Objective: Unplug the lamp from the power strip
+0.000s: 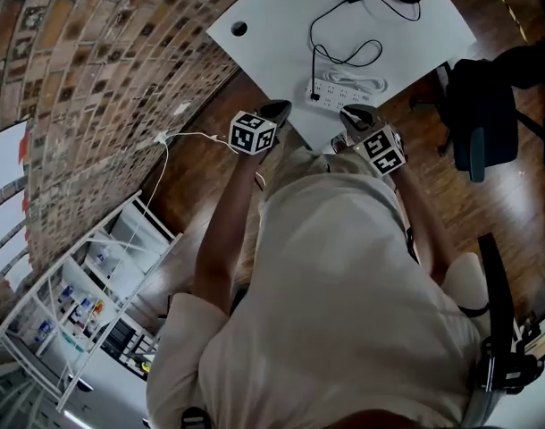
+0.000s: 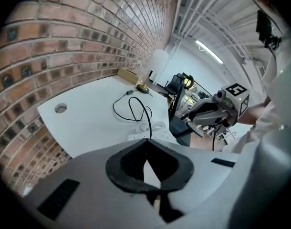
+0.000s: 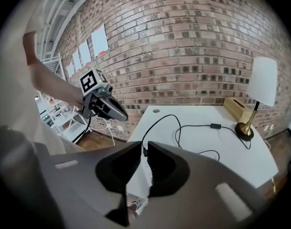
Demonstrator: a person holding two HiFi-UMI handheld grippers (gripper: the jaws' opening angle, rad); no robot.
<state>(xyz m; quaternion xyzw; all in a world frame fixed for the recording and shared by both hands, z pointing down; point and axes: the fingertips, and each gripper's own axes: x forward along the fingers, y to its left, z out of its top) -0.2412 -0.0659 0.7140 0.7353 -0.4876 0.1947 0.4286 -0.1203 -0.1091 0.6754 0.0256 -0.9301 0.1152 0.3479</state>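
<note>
The left gripper (image 2: 146, 143) has its fingers (image 2: 124, 168) together, tips touching, with nothing between them. The right gripper (image 3: 142, 149) has its fingers (image 3: 118, 168) a narrow slit apart, and the pads press on nothing. Both grippers are held side by side over the near edge of the white desk (image 1: 272, 12), angled forward and down.

The power strip (image 1: 344, 88) lies flat on the desk just ahead of both sets of fingertips, nearer the right ones. Neither gripper touches it. A black cord (image 1: 319, 34) is plugged in at the end of the strip toward the left fingers. From there it loops across the desk beyond the strip and runs to the lamp (image 3: 261, 82). The lamp stands upright at the far corner of the desk, well beyond the fingertips and off to the right of the right fingers. The strip's own white cable (image 1: 369, 82) lies coiled against the side away from the fingers. A brick wall (image 2: 64, 42) runs to the left of the left fingers.
</note>
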